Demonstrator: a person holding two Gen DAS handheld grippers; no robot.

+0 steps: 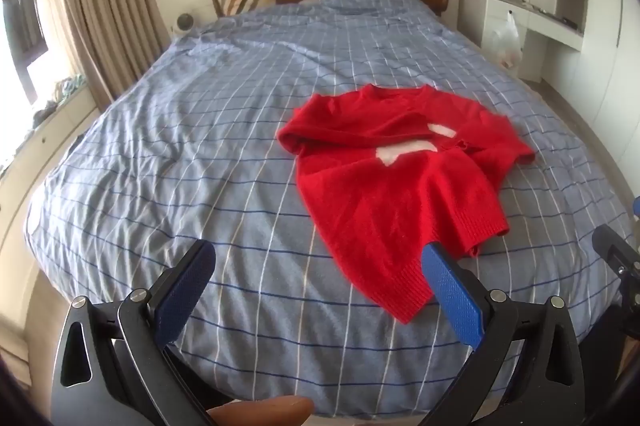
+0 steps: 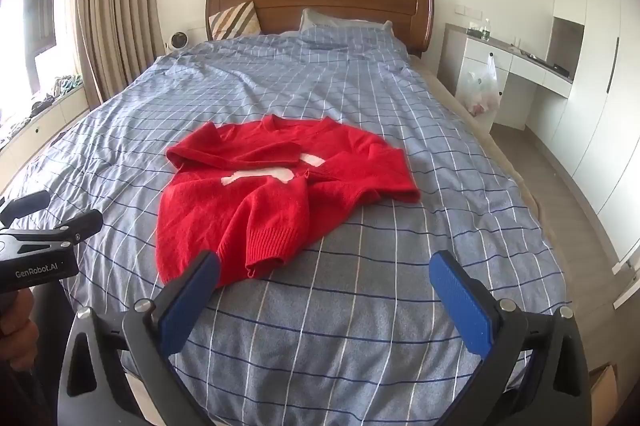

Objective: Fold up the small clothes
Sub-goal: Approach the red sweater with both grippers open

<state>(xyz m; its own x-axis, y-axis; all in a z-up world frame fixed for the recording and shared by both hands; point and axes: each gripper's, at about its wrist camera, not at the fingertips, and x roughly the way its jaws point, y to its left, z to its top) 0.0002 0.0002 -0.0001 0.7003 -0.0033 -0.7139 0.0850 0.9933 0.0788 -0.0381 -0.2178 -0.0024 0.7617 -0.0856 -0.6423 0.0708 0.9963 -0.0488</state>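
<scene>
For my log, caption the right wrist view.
Open right gripper hovers over checked bedspread before a crumpled red sweater.

Fuzzy red knit sweater (image 2: 256,194), ribbed hems; wrinkled blue checked cotton bedspread (image 2: 360,326); glossy brown wooden headboard (image 2: 320,2).

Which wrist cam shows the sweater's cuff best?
Right wrist: the ribbed sleeve cuff of the red sweater lies unobstructed, facing the camera. In the left wrist view the cuff sits partly behind that gripper's blue finger.
</scene>
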